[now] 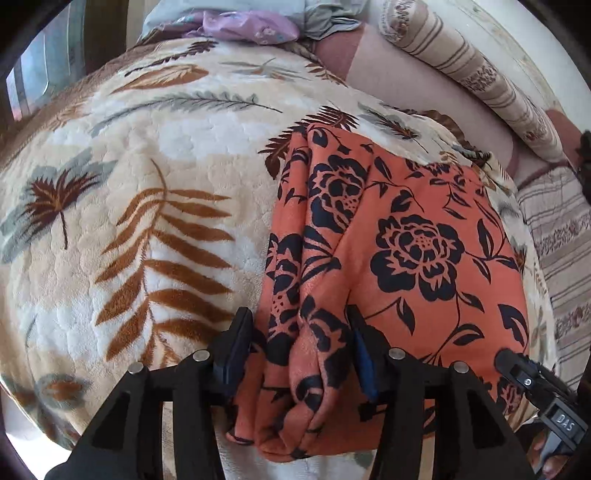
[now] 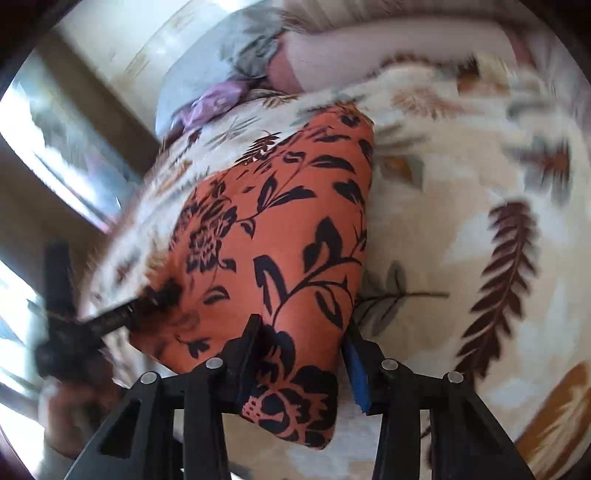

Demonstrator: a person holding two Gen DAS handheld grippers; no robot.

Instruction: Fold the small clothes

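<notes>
An orange garment with a black flower print [image 1: 399, 240] lies folded on a cream blanket with a leaf pattern [image 1: 147, 166]. My left gripper [image 1: 299, 332] stands open with its fingers on either side of the garment's near left folds. My right gripper [image 2: 301, 339] also stands open around the garment's [image 2: 280, 236] near right corner. In the left wrist view the right gripper's body [image 1: 539, 391] shows at the lower right. In the blurred right wrist view the left gripper [image 2: 74, 317] shows at the left edge of the cloth.
A heap of grey and lilac clothes [image 1: 251, 26] lies at the far end of the blanket. A striped rolled cushion [image 1: 476, 74] and a striped cover [image 1: 565, 240] lie to the right. A window [image 2: 55, 147] is at the left.
</notes>
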